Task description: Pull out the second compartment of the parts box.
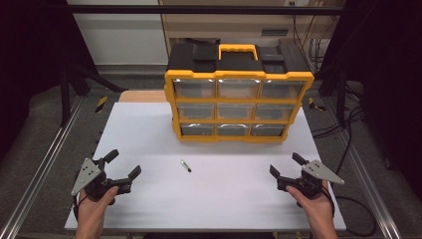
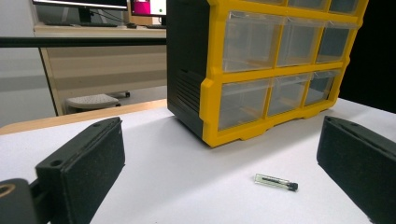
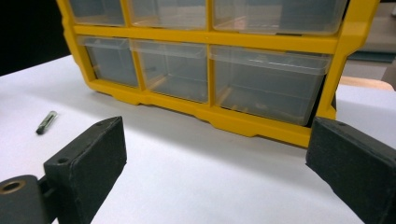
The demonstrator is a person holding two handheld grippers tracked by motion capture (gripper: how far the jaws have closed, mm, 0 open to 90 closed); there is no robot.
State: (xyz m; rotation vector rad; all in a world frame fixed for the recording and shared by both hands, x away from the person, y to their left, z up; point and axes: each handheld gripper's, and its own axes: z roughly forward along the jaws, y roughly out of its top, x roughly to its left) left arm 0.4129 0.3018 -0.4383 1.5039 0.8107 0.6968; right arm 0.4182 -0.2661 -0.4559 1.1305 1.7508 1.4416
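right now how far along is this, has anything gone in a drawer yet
Done: nothing that shows. All nine drawers of the yellow organizer look shut, and the small vial lies loose on the white table in front of it.
In hand: nothing. The left gripper and right gripper are both open near the table's front edge.
Left: probably picking up the vial and opening a drawer.

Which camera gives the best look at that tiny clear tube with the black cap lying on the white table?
The left gripper view: the tiny clear tube lies close, cap visible. The right gripper view shows it small at the edge; the high view, a speck.
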